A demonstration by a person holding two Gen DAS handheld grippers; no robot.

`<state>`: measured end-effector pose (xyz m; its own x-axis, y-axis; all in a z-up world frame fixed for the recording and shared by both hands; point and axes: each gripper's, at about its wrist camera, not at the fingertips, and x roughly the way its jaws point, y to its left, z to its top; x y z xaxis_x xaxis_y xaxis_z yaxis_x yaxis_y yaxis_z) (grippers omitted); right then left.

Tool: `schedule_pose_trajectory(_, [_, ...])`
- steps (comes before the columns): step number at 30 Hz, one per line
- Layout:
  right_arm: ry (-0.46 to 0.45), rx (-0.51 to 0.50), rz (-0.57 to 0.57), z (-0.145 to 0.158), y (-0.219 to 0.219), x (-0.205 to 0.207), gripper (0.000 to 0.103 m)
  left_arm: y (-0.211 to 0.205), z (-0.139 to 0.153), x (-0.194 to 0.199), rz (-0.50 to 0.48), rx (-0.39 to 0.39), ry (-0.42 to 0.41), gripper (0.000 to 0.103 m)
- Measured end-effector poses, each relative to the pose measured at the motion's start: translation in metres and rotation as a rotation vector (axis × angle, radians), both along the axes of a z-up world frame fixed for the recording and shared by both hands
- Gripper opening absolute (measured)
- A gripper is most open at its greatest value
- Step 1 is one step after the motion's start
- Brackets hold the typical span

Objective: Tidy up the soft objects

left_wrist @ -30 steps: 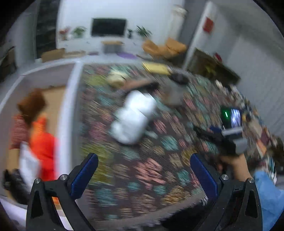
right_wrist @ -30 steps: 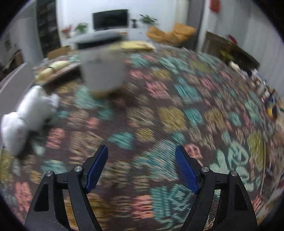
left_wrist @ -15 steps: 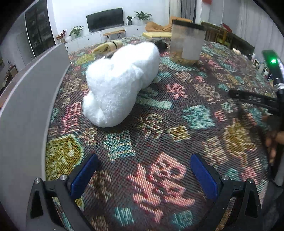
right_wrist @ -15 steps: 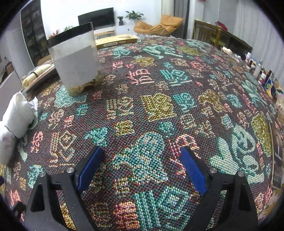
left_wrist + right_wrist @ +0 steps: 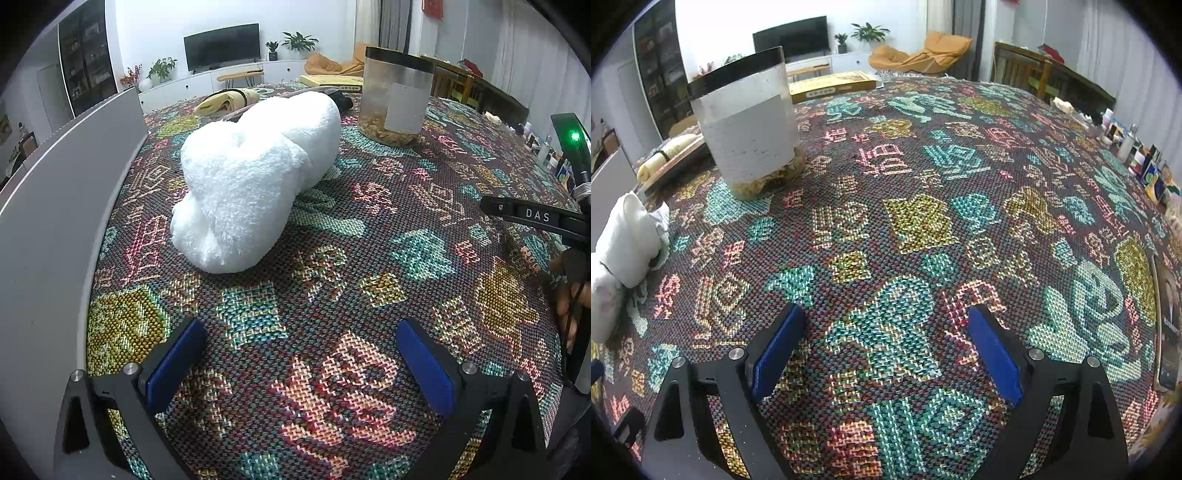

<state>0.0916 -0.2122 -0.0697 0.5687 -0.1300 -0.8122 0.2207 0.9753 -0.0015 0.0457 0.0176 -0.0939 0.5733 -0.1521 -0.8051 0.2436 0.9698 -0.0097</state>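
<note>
clearly the step in hand is the approach to a pick: the left claw (image 5: 299, 362) sits low over the patterned woven cloth (image 5: 369, 258) with its blue pads wide apart and nothing between them, and the white plush toy (image 5: 255, 177) lies on its side ahead of it, slightly to the left, just beside a grey wall panel (image 5: 62, 206). the right claw (image 5: 886, 350) is likewise spread and empty, over bare cloth well apart from the toy.

next, i judge, the left claw needs to go forward and a little left until the pads straddle the plush body, then close; the fluff will give, so a bite across the thick middle looks safer than the end.

the left view shows the whole toy, the panel and the other hand (image 5: 570, 295) on its tool at the right edge. the right view catches only the toy's end (image 5: 624, 240) at its left edge, but shows the clear jar (image 5: 750, 129) close up and small bottles (image 5: 1126, 144) at the far right.
</note>
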Motion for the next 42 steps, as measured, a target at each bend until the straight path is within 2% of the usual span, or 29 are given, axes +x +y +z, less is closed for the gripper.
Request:
schedule_pose_trajectory(15, [-0.001, 0.0, 0.001, 0.0, 0.002, -0.001, 0.094, -0.001, -0.002, 0.001, -0.002, 0.001, 0.0, 0.103])
schedule_pose_trajectory(18, [0.003, 0.026, 0.01, 0.002, 0.002, -0.001, 0.093, 0.0, 0.005, -0.012, -0.01, 0.008, 0.052, 0.103])
schedule_pose_trajectory(19, [0.006, 0.094, 0.031, 0.006, 0.004, -0.003, 0.093, 0.001, 0.009, -0.019, -0.015, -0.008, 0.056, 0.103])
schedule_pose_trajectory(22, [-0.03, 0.42, 0.181, 0.025, 0.03, -0.004, 0.093, 0.008, 0.027, -0.057, -0.048, -0.073, 0.005, 0.103])
schedule_pose_trajectory(23, [-0.026, 0.498, 0.242, 0.03, 0.046, 0.001, 0.093, 0.009, 0.031, -0.066, -0.055, -0.079, -0.004, 0.103])
schedule_pose_trajectory(25, [0.04, 0.605, 0.38, 0.036, 0.094, 0.021, 0.093, 0.015, 0.041, -0.083, -0.077, -0.095, -0.025, 0.103])
schedule_pose_trajectory(27, [0.136, 0.653, 0.465, 0.031, 0.14, 0.046, 0.092, 0.021, 0.049, -0.096, -0.086, -0.092, -0.045, 0.103])
schedule_pose_trajectory(31, [0.241, 0.617, 0.481, 0.011, 0.197, 0.081, 0.091, 0.032, 0.059, -0.113, -0.097, -0.072, -0.074, 0.103])
schedule_pose_trajectory(32, [0.24, 0.591, 0.487, 0.006, 0.205, 0.084, 0.084, 0.034, 0.058, -0.115, -0.098, -0.07, -0.076, 0.103])
schedule_pose_trajectory(33, [0.211, 0.515, 0.499, 0.008, 0.21, 0.082, 0.071, 0.036, 0.057, -0.116, -0.097, -0.069, -0.072, 0.103])
schedule_pose_trajectory(34, [0.195, 0.456, 0.513, 0.01, 0.212, 0.078, 0.04, 0.037, 0.056, -0.116, -0.095, -0.072, -0.065, 0.103])
schedule_pose_trajectory(36, [0.172, 0.467, 0.527, 0.015, 0.198, 0.065, 0.04, 0.04, 0.051, -0.115, -0.088, -0.092, -0.045, 0.103])
schedule_pose_trajectory(42, [0.062, 0.295, 0.493, 0.054, 0.11, 0.003, 0.039, 0.034, 0.041, -0.103, -0.087, -0.146, -0.011, 0.103])
